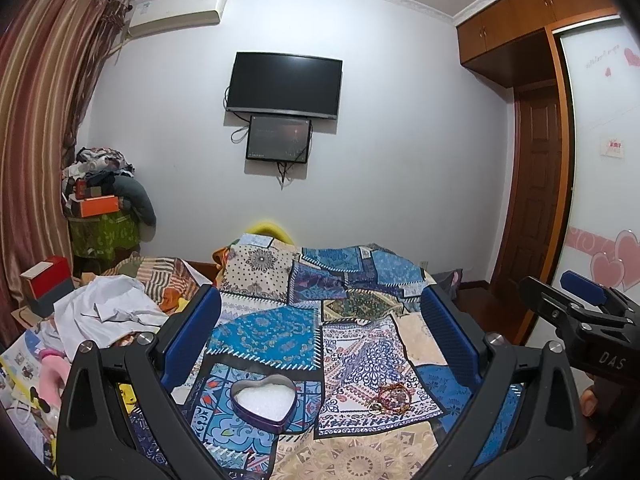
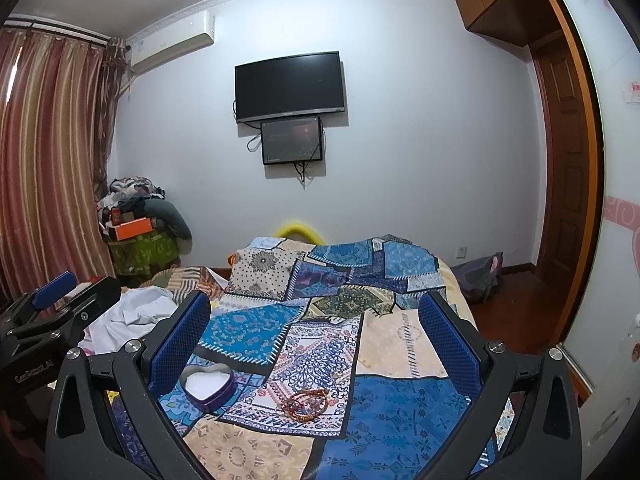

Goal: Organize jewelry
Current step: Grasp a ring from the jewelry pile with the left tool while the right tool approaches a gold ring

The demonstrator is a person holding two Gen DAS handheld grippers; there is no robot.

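Note:
A purple heart-shaped tin [image 1: 264, 404] with white lining lies open on the patchwork bedspread [image 1: 340, 292]; it also shows in the right wrist view [image 2: 207, 388]. A tangle of beaded bracelets [image 1: 390, 398] lies to its right, also in the right wrist view [image 2: 305, 400]. My left gripper [image 1: 320, 312] is open and empty, held above the tin. My right gripper [image 2: 314, 316] is open and empty, above the bracelets. Each gripper shows at the edge of the other's view: the right one [image 1: 576, 312] and the left one [image 2: 52, 292].
Crumpled white cloth [image 1: 108, 312] and loose papers lie left of the bedspread. A red box [image 1: 44, 284] and a pile of clothes [image 1: 104, 196] stand at the far left by the curtain. A TV [image 1: 284, 84] hangs on the far wall. A wardrobe and door are at right.

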